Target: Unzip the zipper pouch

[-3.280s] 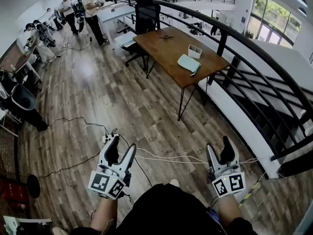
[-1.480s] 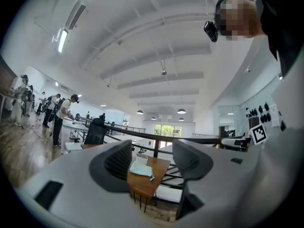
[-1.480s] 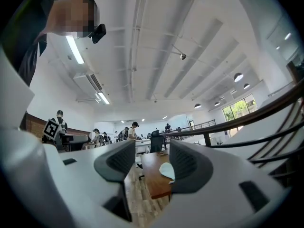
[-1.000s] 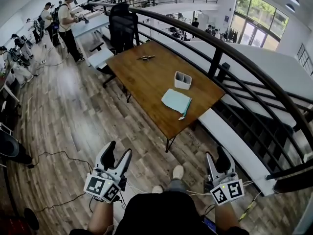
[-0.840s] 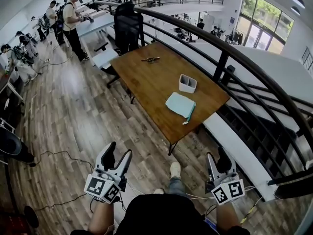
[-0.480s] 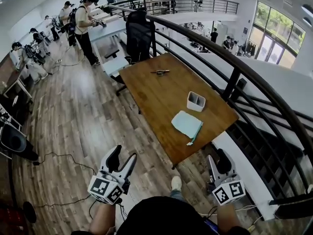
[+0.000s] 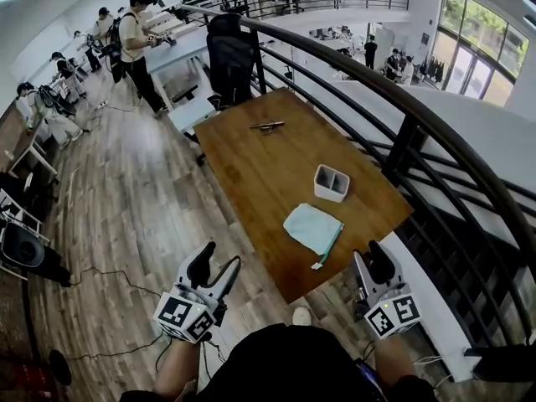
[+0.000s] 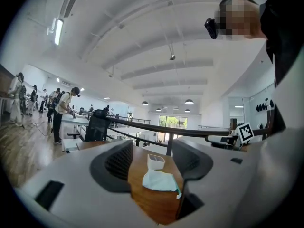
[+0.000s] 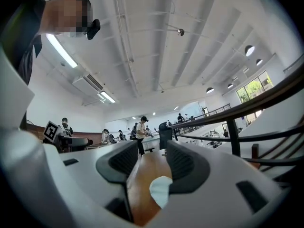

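Left claw [image 7: 216,265]: jaws apart, nothing between. Right claw [image 7: 370,265]: jaws apart also, just been closing a little, empty. Both are short of table [image 7: 243,162] edge, touching nothing. Zipper pouch [image 7: 311,227] lies flat near front edge, just before white box [image 7: 332,182]. I judge task not begun: holding pouch and pulling slider both left.

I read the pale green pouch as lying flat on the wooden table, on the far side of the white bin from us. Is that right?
Not quite. The pouch does lie flat on the wooden table, but on the near side of the white bin, close to the table's near edge. The head view shows this, and the left gripper view agrees: there the bin stands behind the pouch.
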A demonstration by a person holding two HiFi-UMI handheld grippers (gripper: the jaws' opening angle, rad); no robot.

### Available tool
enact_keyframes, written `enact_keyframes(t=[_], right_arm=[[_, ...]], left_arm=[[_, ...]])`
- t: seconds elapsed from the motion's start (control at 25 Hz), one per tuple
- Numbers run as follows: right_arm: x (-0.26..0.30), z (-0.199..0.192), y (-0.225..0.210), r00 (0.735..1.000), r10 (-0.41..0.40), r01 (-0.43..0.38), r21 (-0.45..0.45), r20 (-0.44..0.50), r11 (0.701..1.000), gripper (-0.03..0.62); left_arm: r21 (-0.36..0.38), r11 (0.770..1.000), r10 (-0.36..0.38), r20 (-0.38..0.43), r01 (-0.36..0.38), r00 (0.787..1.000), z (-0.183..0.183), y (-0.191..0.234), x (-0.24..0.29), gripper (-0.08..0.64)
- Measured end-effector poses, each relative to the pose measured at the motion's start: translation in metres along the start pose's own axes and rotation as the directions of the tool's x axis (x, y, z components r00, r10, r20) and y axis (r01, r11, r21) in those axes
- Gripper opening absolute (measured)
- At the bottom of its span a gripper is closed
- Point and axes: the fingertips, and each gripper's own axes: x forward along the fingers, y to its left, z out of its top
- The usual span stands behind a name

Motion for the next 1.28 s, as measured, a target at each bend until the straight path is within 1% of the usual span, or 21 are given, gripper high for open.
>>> enact_keyframes(t=[0.12, 0.32, 0.44, 0.52, 0.64, 0.76, 0.84, 0.92, 1.0, 1.12, 1.24, 1.28], right_arm=[[0.004, 0.006, -0.019, 1.0, 0.001, -0.001, 0.007, -0.014, 1.0, 0.184], [0.009, 0.012, -0.039, 0.999, 0.021, -0.021, 0.004, -0.041, 1.0, 0.184], [0.011, 0.012, -0.049, 0.997, 0.027, -0.028, -0.013, -0.072, 1.0, 0.184], [0.014, 0.01, -0.054, 0.996, 0.027, -0.028, -0.009, -0.085, 1.0, 0.184], [0.011, 0.009, -0.06, 0.995, 0.019, -0.019, -0.004, -0.093, 1.0, 0.184], [0.005, 0.01, -0.069, 0.996, -0.018, 0.019, 0.015, -0.086, 1.0, 0.184], [0.002, 0.008, -0.075, 0.995, -0.042, 0.043, 0.014, -0.091, 0.999, 0.184], [-0.005, 0.006, -0.082, 0.992, -0.07, 0.071, 0.003, -0.108, 0.997, 0.184], [-0.022, 0.007, -0.086, 0.985, -0.119, 0.12, -0.002, -0.127, 0.993, 0.184], [-0.046, 0.011, -0.09, 0.972, -0.185, 0.188, 0.011, -0.145, 0.982, 0.184], [-0.054, 0.009, -0.094, 0.96, -0.236, 0.244, 0.035, -0.152, 0.969, 0.184], [-0.055, 0.007, -0.094, 0.954, -0.256, 0.265, 0.04, -0.155, 0.963, 0.184]], left_arm=[[-0.008, 1.0, -0.02, -0.01, 0.02, 1.0, -0.003, -0.011, 0.026, 0.267], [-0.032, 0.999, -0.023, 0.002, 0.024, 1.0, -0.011, -0.026, 0.061, 0.267], [-0.026, 0.998, -0.05, -0.031, 0.049, 0.998, -0.022, -0.039, 0.081, 0.267], [-0.023, 0.996, -0.086, -0.068, 0.085, 0.994, -0.034, -0.047, 0.094, 0.267], [-0.023, 0.988, -0.153, -0.146, 0.152, 0.977, -0.056, -0.063, 0.112, 0.267], [-0.027, 0.979, -0.205, -0.213, 0.203, 0.955, -0.08, -0.073, 0.132, 0.267], [-0.045, 0.973, -0.231, -0.25, 0.228, 0.94, -0.098, -0.076, 0.146, 0.267], [-0.069, 0.963, -0.269, -0.283, 0.26, 0.921, -0.116, -0.083, 0.16, 0.266], [-0.089, 0.946, -0.324, -0.327, 0.313, 0.888, -0.132, -0.099, 0.168, 0.265], [-0.085, 0.92, -0.383, -0.413, 0.383, 0.827, -0.157, -0.122, 0.177, 0.265], [-0.063, 0.898, -0.405, -0.504, 0.435, 0.763, -0.186, -0.129, 0.188, 0.265], [-0.06, 0.891, -0.41, -0.536, 0.451, 0.738, -0.196, -0.13, 0.191, 0.265]])
